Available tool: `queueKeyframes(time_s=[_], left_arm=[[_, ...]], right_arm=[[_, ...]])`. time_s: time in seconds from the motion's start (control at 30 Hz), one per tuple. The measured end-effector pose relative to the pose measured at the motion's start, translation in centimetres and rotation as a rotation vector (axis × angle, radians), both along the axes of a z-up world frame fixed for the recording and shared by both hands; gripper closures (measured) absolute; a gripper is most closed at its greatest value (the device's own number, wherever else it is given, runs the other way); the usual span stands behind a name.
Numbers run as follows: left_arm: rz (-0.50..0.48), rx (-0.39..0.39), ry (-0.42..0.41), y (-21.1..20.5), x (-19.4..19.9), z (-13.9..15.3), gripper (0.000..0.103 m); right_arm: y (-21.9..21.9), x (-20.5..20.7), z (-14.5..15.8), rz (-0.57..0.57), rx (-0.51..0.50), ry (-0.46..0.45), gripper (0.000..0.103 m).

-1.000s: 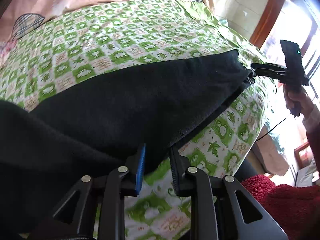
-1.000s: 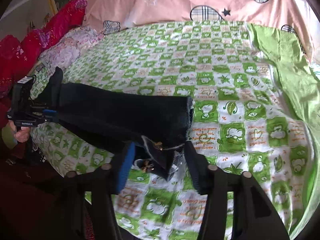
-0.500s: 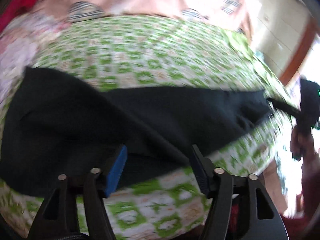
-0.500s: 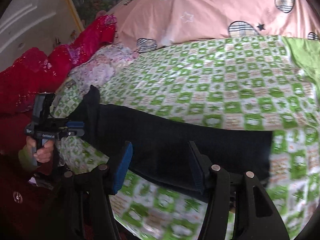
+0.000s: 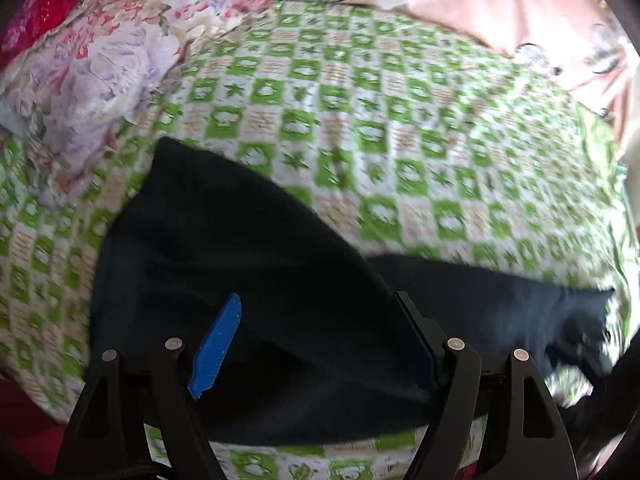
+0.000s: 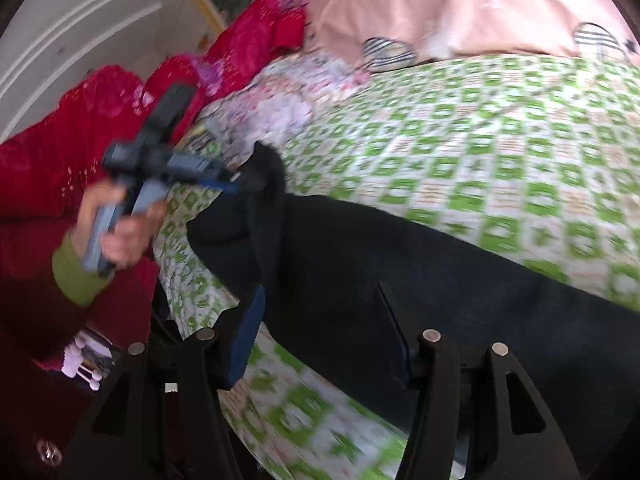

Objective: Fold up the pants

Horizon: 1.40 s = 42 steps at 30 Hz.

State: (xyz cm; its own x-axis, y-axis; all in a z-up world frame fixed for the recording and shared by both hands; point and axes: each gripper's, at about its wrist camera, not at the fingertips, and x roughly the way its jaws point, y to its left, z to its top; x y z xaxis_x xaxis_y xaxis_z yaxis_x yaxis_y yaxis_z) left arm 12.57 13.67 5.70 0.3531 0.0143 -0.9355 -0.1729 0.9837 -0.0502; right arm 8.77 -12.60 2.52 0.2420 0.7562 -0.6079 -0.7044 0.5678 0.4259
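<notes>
Black pants (image 5: 248, 280) lie folded lengthwise along the near edge of the green checkered bed (image 5: 400, 128). My left gripper (image 5: 320, 320) hovers open over the wide end of the pants, with cloth between its spread fingers but not pinched. In the right wrist view the pants (image 6: 400, 264) stretch from left to right, and my right gripper (image 6: 320, 312) is open above them. The left gripper also shows in the right wrist view (image 6: 240, 178), its tips at a raised fold of cloth.
A floral quilt (image 5: 80, 76) is piled at the bed's left. A pink duvet (image 5: 480, 4) lies along the far side. Red bedding (image 6: 100, 128) sits by the white wall. The bed's near edge runs just under both grippers.
Both grippers have opened and let go of the pants, which now lie on the bed. Both cameras have swung to the left, toward the wide end.
</notes>
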Motion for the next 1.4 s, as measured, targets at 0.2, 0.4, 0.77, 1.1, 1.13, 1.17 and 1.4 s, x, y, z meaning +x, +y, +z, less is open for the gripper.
queueKeyframes(time_s=[0.2, 0.4, 0.77, 1.1, 1.13, 1.17, 1.4], left_arm=[[0.001, 0.085, 0.152, -0.6, 5.7, -0.7, 0.026], [-0.01, 0.225, 0.222, 0.0, 6.9, -3.2, 0.044], [0.105, -0.047, -0.101, 5.7, -2.4, 0.9, 0.097], [0.258, -0.189, -0.329, 8.0, -12.7, -0.6, 0.098], [0.264, -0.204, -0.336, 8.3, -13.1, -1.1, 0.098], [0.271, -0.223, -0.34, 8.5, -13.6, -1.7, 0.098], [0.296, -0.318, -0.374, 10.3, -16.2, -4.1, 0.098]], right_arm=[[6.0, 0.9, -1.0, 0.095, -0.017, 0.028, 0.046], [8.9, 1.5, -2.8, 0.119, -0.083, 0.05, 0.046], [9.2, 0.4, -0.6, 0.178, -0.036, -0.012, 0.094], [10.9, -2.3, 0.0, 0.276, -0.158, -0.118, 0.094], [10.8, -2.2, -0.1, 0.276, -0.163, -0.114, 0.094], [10.9, -2.2, -0.2, 0.278, -0.17, -0.112, 0.094], [11.8, -2.7, -0.6, 0.296, -0.226, -0.117, 0.094]])
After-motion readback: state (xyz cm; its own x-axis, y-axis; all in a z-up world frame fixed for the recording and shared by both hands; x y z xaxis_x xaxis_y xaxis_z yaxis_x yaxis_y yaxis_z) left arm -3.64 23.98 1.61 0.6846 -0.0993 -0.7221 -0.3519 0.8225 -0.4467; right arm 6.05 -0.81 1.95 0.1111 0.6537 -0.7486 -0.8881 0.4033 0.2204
